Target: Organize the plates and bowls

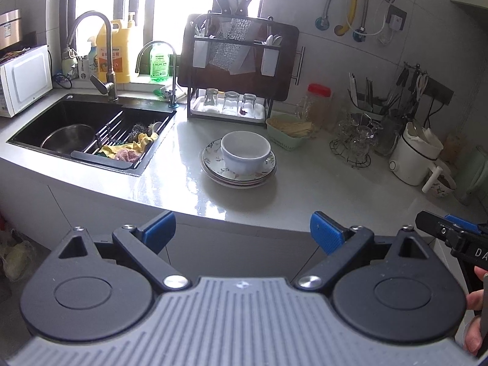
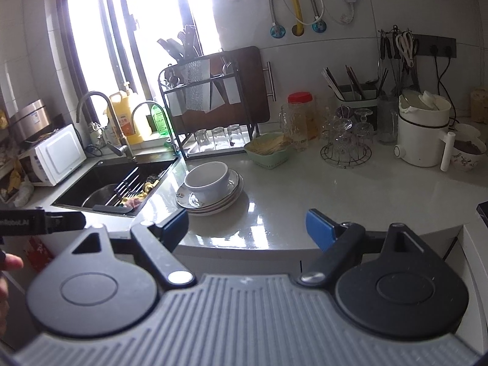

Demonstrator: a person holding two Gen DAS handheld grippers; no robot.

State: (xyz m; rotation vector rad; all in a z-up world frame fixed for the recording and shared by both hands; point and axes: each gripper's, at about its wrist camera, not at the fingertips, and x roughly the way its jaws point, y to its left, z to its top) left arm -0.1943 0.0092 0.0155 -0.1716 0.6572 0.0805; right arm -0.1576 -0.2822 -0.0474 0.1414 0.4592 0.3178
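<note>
A white bowl [image 1: 245, 152] sits in the top plate of a short stack of patterned plates [image 1: 241, 167] on the pale counter [image 1: 320, 195], ahead of and between the blue fingertips of the left gripper [image 1: 243, 231], well apart from them. The right wrist view shows the same bowl [image 2: 207, 180] and plates [image 2: 213, 195] ahead of the right gripper [image 2: 247, 228], nearer its left finger. Only the left wrist view shows the steel basin [image 1: 68, 138] lying in the sink [image 1: 91, 134] beyond its left finger; only the right wrist view shows the patterned bowl [image 2: 469, 154] past the white kettle [image 2: 424, 131], far beyond its right finger. Both grippers stand released, fingers spread wide, holding and touching nothing. Each view catches the other gripper's black tip at its edge.
</note>
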